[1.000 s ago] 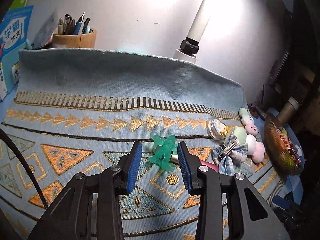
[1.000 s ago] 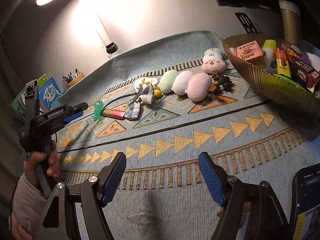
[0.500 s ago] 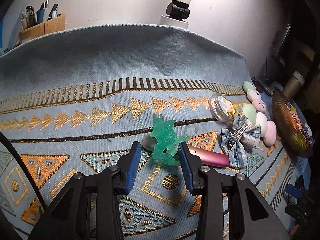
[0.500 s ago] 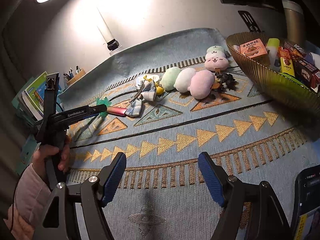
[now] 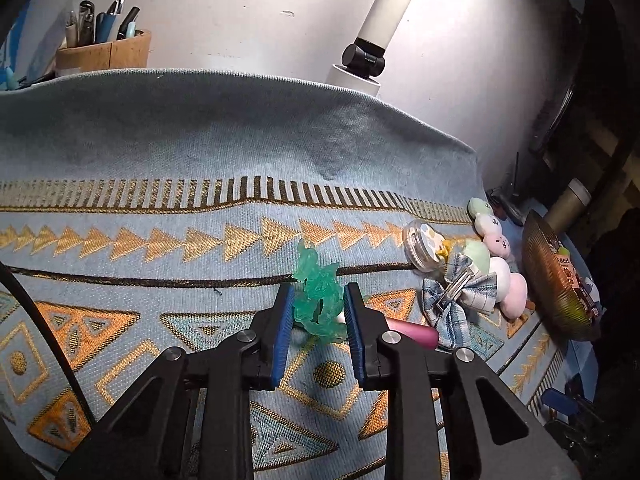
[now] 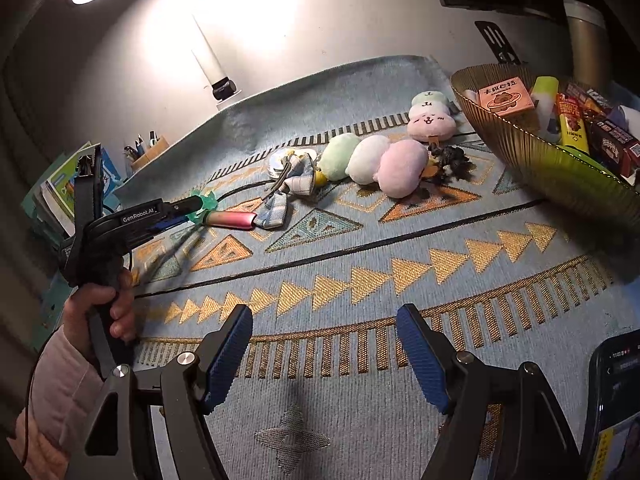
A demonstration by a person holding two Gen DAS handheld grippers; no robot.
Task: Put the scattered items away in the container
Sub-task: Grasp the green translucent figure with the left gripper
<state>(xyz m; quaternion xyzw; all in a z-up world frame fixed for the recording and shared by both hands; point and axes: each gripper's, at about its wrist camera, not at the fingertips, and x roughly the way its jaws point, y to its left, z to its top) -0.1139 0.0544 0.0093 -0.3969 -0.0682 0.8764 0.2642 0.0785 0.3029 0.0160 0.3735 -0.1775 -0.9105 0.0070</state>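
Observation:
A translucent green figure [image 5: 316, 280] stands on the patterned blue cloth [image 5: 160, 248], and my left gripper [image 5: 318, 312] is closing on it, both blue pads touching its sides. Seen from the right wrist view, the left gripper [image 6: 196, 204] is held by a hand at the left, with the green figure [image 6: 210, 201] at its tips. My right gripper [image 6: 324, 344] hovers open over bare cloth with nothing between its fingers. The gold ribbed bowl [image 6: 560, 160] at the right holds several packets and boxes.
Beside the figure lie a pink tube [image 5: 412, 334], a plaid bow clip [image 5: 460, 300], a round clear case [image 5: 420, 246] and a string of pastel plush toys [image 6: 376, 160]. A lamp base [image 5: 360, 64] and pen holder [image 5: 104, 52] stand behind. A phone [image 6: 616, 400] lies at the lower right.
The left gripper came forward around the green figure and its jaws narrowed until the pads met it. The right gripper has stayed where it was, open.

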